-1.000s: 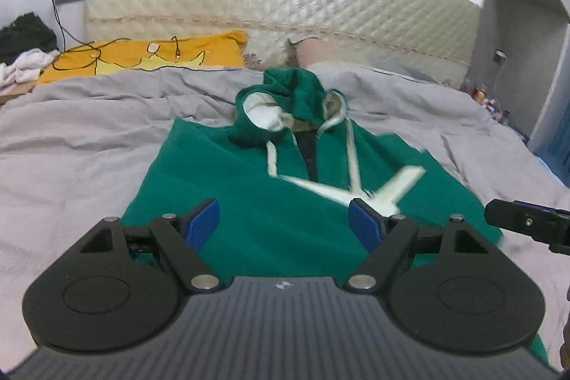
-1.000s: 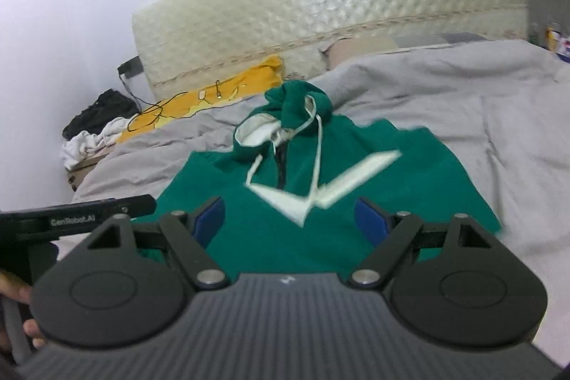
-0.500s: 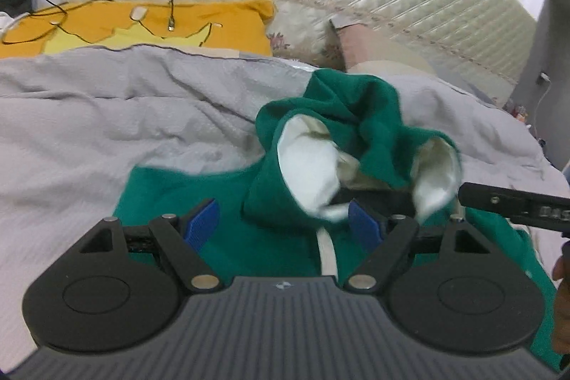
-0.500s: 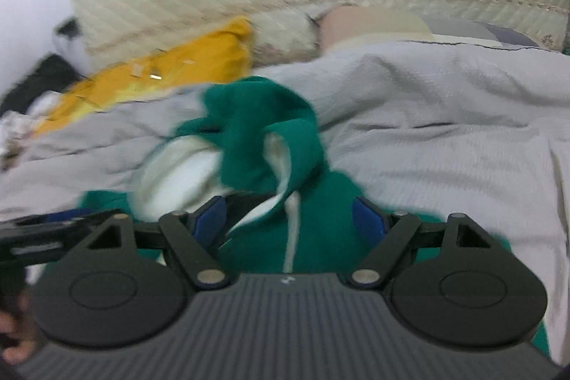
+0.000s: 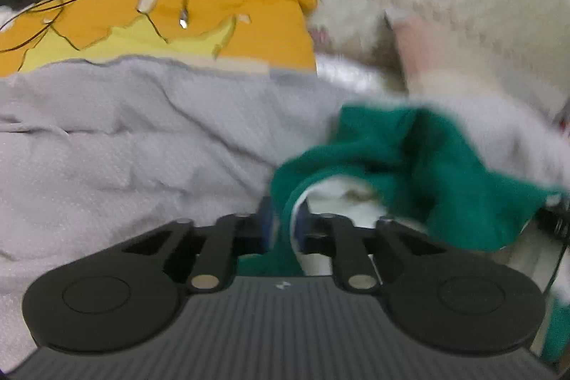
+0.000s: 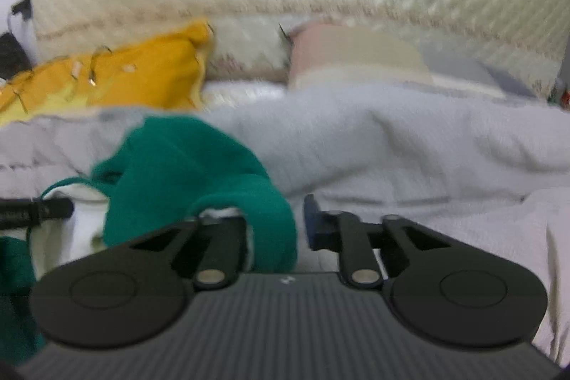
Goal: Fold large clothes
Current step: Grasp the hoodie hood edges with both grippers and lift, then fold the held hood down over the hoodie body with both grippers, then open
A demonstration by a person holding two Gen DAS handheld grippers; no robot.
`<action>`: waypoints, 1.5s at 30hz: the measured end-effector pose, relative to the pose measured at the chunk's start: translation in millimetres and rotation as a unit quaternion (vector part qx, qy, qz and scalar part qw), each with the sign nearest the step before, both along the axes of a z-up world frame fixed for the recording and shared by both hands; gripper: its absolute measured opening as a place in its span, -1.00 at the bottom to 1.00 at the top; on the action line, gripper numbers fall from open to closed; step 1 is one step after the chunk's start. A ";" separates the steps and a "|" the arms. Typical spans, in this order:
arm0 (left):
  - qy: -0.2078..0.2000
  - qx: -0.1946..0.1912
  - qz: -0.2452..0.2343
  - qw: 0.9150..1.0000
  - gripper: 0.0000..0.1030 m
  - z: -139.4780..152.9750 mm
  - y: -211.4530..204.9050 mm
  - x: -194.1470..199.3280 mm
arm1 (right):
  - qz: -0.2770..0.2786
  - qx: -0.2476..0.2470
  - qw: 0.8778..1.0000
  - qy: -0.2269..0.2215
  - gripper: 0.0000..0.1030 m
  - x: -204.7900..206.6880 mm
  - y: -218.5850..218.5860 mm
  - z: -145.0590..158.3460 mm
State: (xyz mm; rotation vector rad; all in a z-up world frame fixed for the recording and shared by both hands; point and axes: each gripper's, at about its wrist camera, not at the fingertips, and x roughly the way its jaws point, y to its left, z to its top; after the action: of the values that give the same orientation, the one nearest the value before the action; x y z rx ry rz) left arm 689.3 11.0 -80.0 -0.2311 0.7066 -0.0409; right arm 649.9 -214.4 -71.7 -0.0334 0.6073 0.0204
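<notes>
Hoodie (image 5: 420, 162) sits bunched on the grey bed (image 5: 107, 148). Left gripper (image 5: 283, 223) pinches its hood edge tight, right gripper (image 6: 274, 223) is clamped on green fabric too, looks like.

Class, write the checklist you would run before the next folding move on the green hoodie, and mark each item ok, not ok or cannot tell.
1. Left tool closed on the hood rim of the green hoodie: ok.
2. Right tool closed on the hood: cannot tell; fabric covers one finger.
3. Hood lying flat: not ok, bunched.
4. Hoodie body spread flat: cannot tell, mostly out of view.
5. Grey bedspread beyond the hood bare: ok.
</notes>
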 end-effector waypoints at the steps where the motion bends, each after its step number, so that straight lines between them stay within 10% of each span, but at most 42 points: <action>1: -0.009 -0.013 0.004 1.000 -0.86 8.8 7.1 -3.7 | 0.006 0.007 1.000 -0.014 -0.83 -5.7 -0.2 9.1; 8: -0.073 -0.094 0.001 0.993 -0.89 82.4 59.2 -58.6 | 0.010 0.104 0.992 -0.065 -0.88 -67.3 -20.2 76.2; 18: -0.202 -0.079 -0.051 0.975 -0.90 143.6 89.3 -257.6 | 0.030 0.139 0.977 -0.158 -0.89 -237.5 -29.9 128.4; 28: -0.176 -0.123 -0.053 0.975 -0.90 64.0 74.7 -450.4 | 0.037 0.131 0.983 -0.121 -0.88 -385.4 -24.6 82.7; 32: -0.114 -0.163 -0.030 0.980 -0.90 13.7 72.7 -469.3 | 0.031 0.112 0.990 -0.078 -0.84 -409.3 -23.7 45.0; 37: -0.004 -0.096 -0.013 0.995 -0.89 -27.4 60.6 -458.9 | 0.015 0.113 0.993 0.005 -0.79 -414.4 -30.3 3.3; 41: -0.002 -0.124 -0.012 0.992 -0.87 -28.6 72.0 -467.8 | 0.043 0.103 0.993 0.033 -0.71 -425.2 -23.1 7.9; 45: -0.031 -0.139 -0.010 0.990 0.08 -13.2 82.7 -484.9 | 0.066 0.093 0.993 0.020 -0.58 -435.7 -23.3 21.3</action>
State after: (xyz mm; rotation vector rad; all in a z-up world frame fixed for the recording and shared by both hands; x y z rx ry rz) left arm 204.5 93.6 -93.3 -0.4888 0.6395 -0.1651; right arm 214.2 -237.7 -50.4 0.1088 0.6413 0.2054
